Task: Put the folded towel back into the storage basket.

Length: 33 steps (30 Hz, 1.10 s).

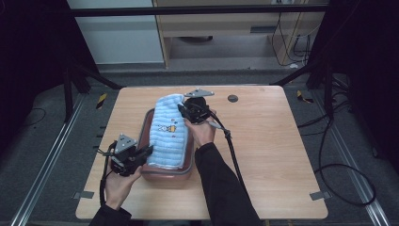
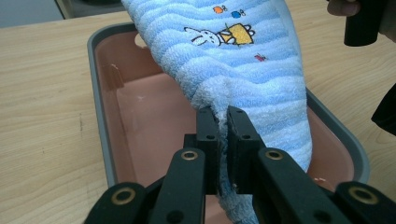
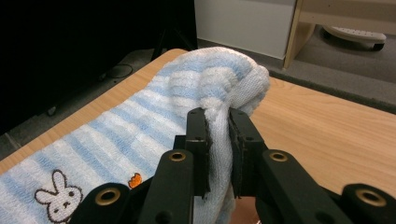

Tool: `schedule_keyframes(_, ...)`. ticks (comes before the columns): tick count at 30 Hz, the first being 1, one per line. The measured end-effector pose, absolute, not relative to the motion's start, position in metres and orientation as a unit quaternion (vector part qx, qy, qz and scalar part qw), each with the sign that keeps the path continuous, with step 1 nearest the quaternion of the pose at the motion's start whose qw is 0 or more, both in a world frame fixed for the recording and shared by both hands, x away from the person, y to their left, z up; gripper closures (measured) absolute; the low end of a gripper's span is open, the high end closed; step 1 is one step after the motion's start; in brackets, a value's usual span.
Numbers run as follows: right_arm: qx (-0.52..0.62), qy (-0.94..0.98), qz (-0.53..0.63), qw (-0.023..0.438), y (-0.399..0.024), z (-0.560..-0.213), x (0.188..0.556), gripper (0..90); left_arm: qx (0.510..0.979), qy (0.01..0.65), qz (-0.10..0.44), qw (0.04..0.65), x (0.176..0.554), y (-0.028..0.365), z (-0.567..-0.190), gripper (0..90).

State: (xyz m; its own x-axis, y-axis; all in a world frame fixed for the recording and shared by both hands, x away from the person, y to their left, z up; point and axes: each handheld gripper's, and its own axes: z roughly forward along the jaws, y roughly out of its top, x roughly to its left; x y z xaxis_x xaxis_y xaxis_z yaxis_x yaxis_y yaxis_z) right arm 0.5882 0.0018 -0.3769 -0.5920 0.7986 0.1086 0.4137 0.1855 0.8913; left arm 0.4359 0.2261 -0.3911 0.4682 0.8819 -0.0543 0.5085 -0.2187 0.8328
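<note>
A light-blue striped towel with a small rabbit picture is stretched over a pink tray with a grey rim in the middle of the wooden table. My left gripper is shut on the towel's near edge and holds it above the tray's pink floor. My right gripper is shut on the far end of the towel, which bunches up between its jaws. The towel runs from there down toward the rabbit picture.
The tray's grey rim stands on the bare wooden table. A small dark disc lies near the table's far edge. The right gripper's cable trails over the tabletop toward the near side.
</note>
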Motion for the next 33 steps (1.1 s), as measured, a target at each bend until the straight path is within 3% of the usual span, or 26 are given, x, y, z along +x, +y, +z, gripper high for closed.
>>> schedule_keyframes(33,0.417,0.757,0.467,0.185,0.006,-0.428,0.597,79.7,0.769,0.476,0.215,0.369,0.444,0.218,-0.426,84.5)
